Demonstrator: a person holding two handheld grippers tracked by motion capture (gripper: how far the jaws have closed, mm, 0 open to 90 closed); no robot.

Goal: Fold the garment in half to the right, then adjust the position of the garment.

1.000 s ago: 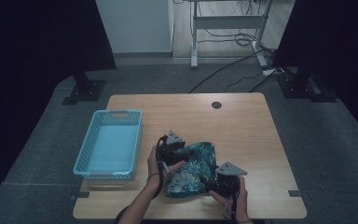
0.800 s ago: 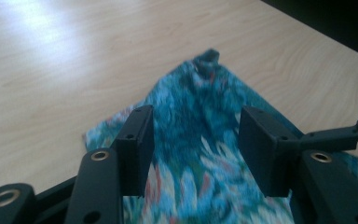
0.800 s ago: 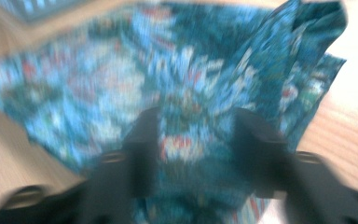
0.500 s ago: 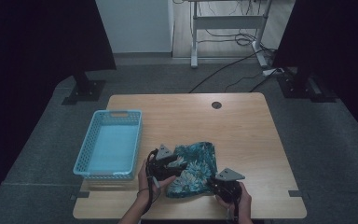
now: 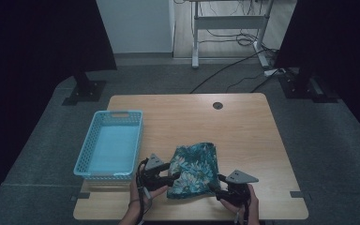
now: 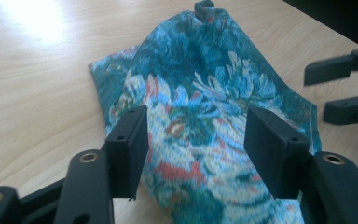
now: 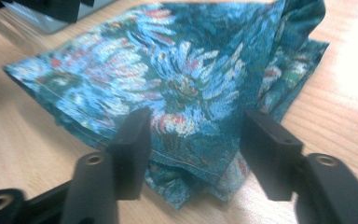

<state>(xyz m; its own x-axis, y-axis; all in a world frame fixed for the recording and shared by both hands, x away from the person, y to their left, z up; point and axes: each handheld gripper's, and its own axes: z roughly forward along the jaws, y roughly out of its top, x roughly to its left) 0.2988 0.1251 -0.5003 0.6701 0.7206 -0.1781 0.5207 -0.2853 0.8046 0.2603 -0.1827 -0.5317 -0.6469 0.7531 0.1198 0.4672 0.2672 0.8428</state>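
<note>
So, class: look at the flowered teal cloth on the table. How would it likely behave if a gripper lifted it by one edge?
The flowered cloth would probably droop, not hold its shape: it already lies in soft folds and creases. It looks thin at its stitched hem, so likely light. Its layers may slide apart and unfold, since nothing visibly pins them together.
</note>
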